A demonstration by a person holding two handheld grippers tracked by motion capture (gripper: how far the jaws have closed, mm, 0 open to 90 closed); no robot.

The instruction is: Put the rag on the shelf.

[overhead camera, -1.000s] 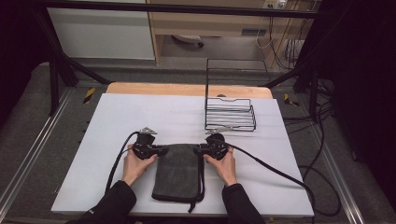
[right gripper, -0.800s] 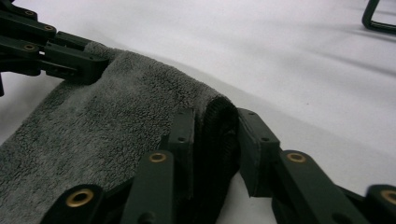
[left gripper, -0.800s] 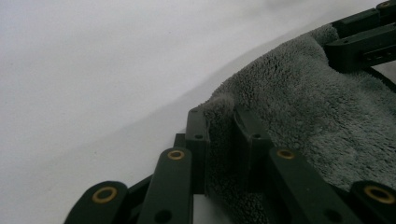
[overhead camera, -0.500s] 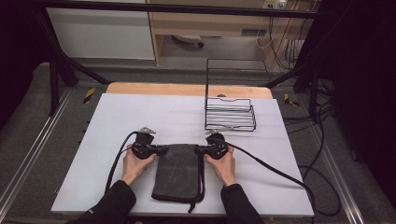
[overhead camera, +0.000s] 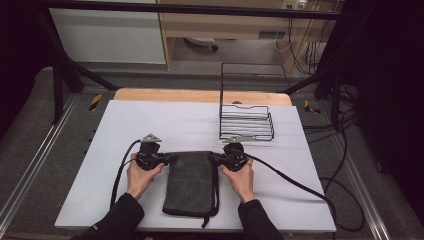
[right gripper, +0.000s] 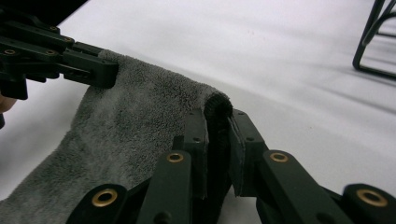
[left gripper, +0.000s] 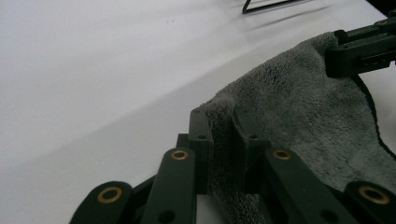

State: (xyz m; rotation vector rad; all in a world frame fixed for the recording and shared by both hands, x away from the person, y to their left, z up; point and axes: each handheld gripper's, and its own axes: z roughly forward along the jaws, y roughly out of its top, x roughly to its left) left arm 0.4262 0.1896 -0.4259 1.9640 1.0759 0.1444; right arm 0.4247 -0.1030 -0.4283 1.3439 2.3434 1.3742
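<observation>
Two tongs pinch a folded grey towel (overhead camera: 192, 182) on the white table (overhead camera: 165, 120): the left tongs (overhead camera: 172, 158) clamp its far left corner, the right tongs (overhead camera: 214, 157) its far right corner, whose jaws have just been closing on the cloth. Between them the towel lies flat, reaching toward the person. Farther right, beyond the right tongs, a black wire basket (overhead camera: 246, 122) stands with nothing visible inside.
</observation>
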